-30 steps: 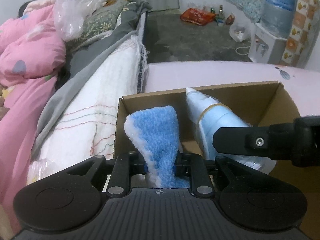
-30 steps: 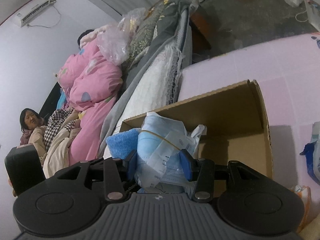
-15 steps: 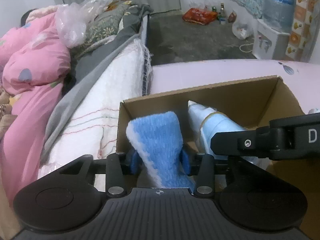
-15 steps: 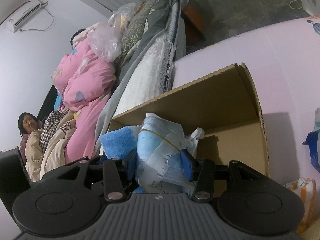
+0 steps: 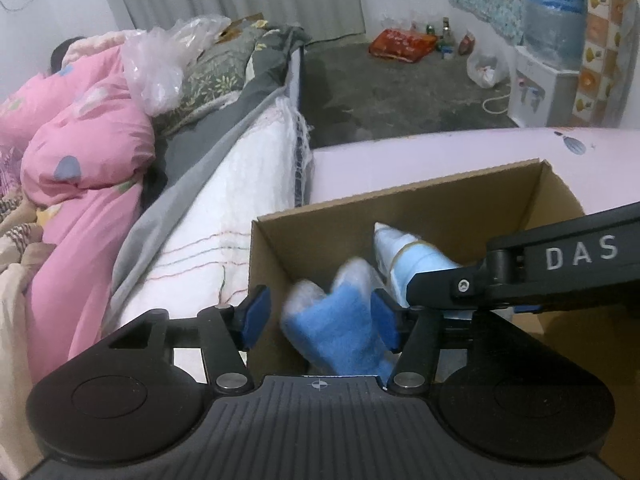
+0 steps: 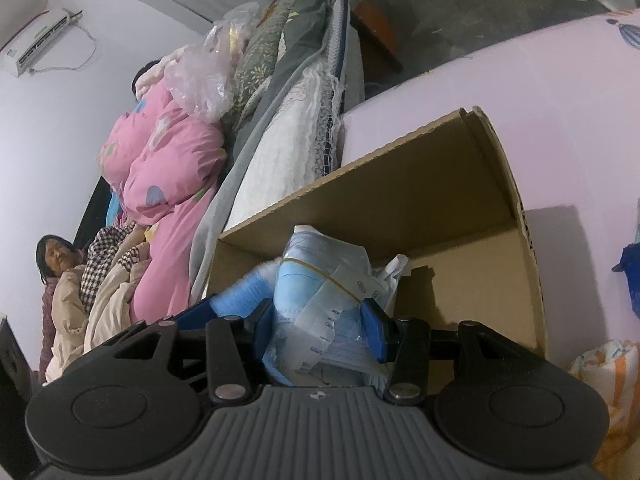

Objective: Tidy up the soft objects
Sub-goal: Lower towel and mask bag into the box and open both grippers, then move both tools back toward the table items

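An open cardboard box stands on a pink surface. My left gripper is open over the box's left end; a blue-and-white fluffy cloth lies blurred between the fingers, loose, touching only the right pad. My right gripper is shut on a pack of light-blue face masks in clear plastic with a rubber band, held inside the box. The pack also shows in the left wrist view, with the right gripper's black arm crossing in front. The blue cloth shows in the right wrist view.
A bed with white cover, grey blanket and pink quilt lies left of the box. A person rests at far left. A water dispenser stands at back right. Patterned cloths lie right of the box.
My left gripper has opened and let go of the blue cloth, which has dropped lower into the box. My right gripper still holds the mask pack, lower in the box.
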`<state>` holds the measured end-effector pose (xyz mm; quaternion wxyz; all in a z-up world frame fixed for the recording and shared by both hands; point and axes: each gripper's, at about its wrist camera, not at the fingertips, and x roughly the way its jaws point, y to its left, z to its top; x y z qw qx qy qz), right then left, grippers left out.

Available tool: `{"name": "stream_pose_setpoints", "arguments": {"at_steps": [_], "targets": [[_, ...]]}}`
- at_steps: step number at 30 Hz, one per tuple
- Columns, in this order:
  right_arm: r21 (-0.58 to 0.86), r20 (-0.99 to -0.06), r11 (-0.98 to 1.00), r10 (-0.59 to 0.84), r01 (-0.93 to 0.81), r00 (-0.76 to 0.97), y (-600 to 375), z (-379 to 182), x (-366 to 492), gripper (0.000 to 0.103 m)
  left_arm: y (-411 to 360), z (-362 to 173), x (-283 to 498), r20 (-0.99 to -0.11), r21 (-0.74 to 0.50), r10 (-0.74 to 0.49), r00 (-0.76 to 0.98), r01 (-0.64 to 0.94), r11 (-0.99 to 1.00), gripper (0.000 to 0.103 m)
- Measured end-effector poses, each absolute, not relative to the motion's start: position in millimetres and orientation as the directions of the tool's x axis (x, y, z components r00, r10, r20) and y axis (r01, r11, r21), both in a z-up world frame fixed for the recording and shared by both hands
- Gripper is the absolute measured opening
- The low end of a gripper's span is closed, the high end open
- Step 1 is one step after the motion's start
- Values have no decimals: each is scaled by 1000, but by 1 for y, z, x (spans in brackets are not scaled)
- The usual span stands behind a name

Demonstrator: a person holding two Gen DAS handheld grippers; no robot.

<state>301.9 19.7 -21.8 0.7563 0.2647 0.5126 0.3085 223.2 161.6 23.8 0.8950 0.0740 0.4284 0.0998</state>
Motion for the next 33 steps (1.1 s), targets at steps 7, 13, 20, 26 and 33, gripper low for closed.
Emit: {"name": "stream_pose_setpoints", "arguments": {"at_steps": [7,13,20,26,33], "targets": [[736,-612,659,746,-156,264,25,-28,304,90,160,28,219,-737,230,249,628,-114,967,57],[783,-578,612,782,-110,233,29,-37,308,91,159,33,216,-708,270,296,641,-141,952,72],[801,-528,578,806,-158,268,18,-21,300,96,171,41,210,-706,220,275,652,-168,961,83],[792,-474,549,829,-269,297,-7,14,271,97,176,61,184,-701,90,179,690,-163,982,97],[764,-377,481,874,-430,308,-80,62,195,100,158,99,116,-616,-45,8,788,-46,998,102]]}}
